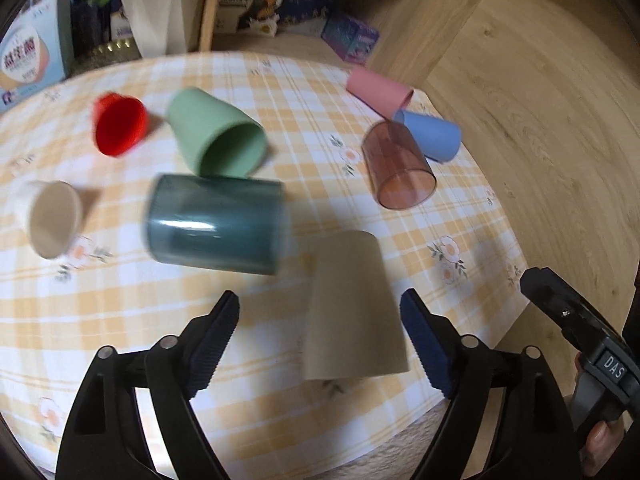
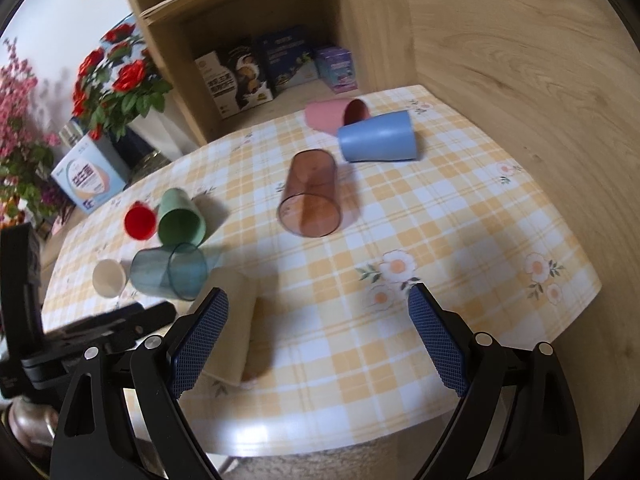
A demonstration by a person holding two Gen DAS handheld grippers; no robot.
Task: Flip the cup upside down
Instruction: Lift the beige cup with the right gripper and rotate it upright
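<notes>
A beige cup (image 1: 352, 308) stands upside down on the checked tablecloth (image 1: 280, 412), between my open left gripper's (image 1: 320, 340) fingers, nearer the right one, not gripped. It also shows in the right wrist view (image 2: 236, 332), beside the right gripper's left finger. My right gripper (image 2: 318, 336) is open and empty above the table's near edge. Several other cups lie on their sides: dark teal (image 1: 216, 224), green (image 1: 218, 136), red (image 1: 118, 124), cream (image 1: 48, 216), brown see-through (image 1: 396, 166), blue (image 1: 430, 134), pink (image 1: 378, 90).
A wooden shelf unit (image 2: 280, 20) with boxes stands behind the table. A white vase with red flowers (image 2: 116, 84) and a light-blue box (image 2: 90, 178) stand at the back left. A wooden wall (image 2: 520, 60) runs along the right.
</notes>
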